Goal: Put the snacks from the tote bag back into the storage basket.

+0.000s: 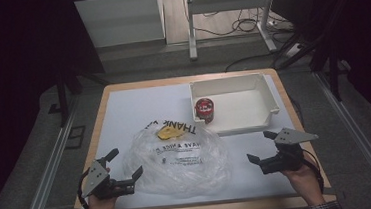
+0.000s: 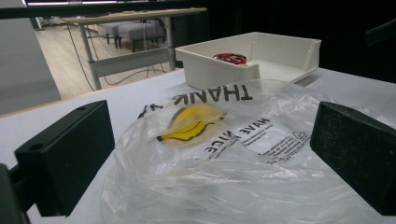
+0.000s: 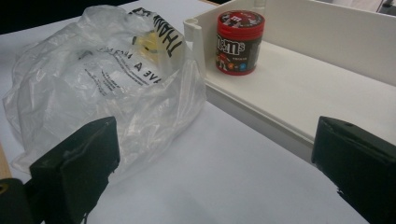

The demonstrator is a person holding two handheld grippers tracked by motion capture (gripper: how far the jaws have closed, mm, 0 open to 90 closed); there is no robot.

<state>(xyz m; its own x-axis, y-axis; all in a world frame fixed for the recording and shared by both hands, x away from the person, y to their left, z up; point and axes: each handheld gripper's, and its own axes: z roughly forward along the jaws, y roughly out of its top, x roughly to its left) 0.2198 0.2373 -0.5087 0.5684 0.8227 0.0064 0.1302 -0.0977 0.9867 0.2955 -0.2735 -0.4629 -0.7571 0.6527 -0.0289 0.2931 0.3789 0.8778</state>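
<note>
The clear plastic bag (image 1: 177,158) lies crumpled in the near middle of the white table (image 1: 123,109), printed lettering and a yellow smiley face on its upper side. Both grippers flank it and neither has a grip on anything. The left gripper (image 1: 127,165) sits at the bag's near-left edge with its jaws spread wide; in the left gripper view the two black pads stand far apart with the bag (image 2: 224,154) bulging up between and beyond them, so the film looks about to be taken, though I cannot tell whether a pad already touches it. The right gripper (image 1: 260,146) hovers to the right of the bag, jaws also wide open and empty, a strip of bare table between it and the plastic.

Behind the bag, at the far right of the table, stands a white tray (image 1: 268,103) with a low open front. Inside it, at its left end, a red-lidded candy tub (image 1: 205,109) stands upright; in the right gripper view the tub (image 3: 240,42) is just behind the tray's corner post, and the bag's far edge leans against that corner.

By my reading, the work is at its start: the bag is not yet grasped, lifted or opened, and the tub is untouched in the tray. Everything is left to do, beginning with closing on the bag's edge
</note>
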